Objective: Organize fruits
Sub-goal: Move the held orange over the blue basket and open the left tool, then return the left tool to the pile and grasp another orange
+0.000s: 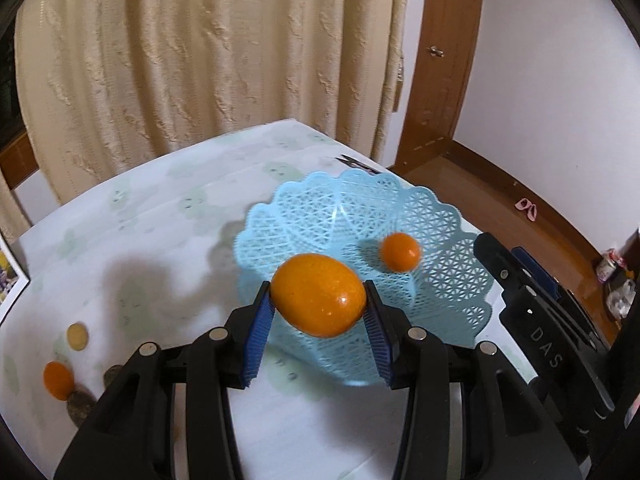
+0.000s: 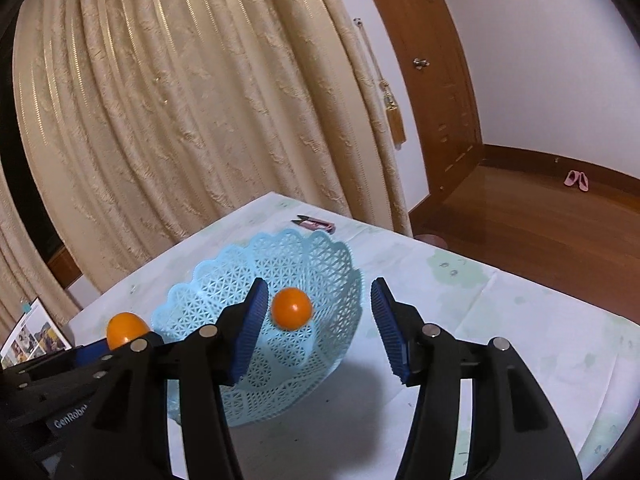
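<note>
Left tool (image 1: 319,304) pinches an orange (image 1: 319,294) between its blue pads, held above the near rim of the basket (image 1: 452,276). Right tool (image 2: 318,320) is spread, holding nothing, above the same basket. A second orange (image 2: 291,308) lies inside the basket. A third (image 1: 58,380) rests on the counter (image 1: 160,208), left.

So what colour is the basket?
Light blue basket, lattice pattern; clearest in the right wrist view.

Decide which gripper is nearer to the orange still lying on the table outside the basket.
Left. The left gripper, shut on another orange, is beside the loose orange; the right gripper is open beyond the basket.
</note>
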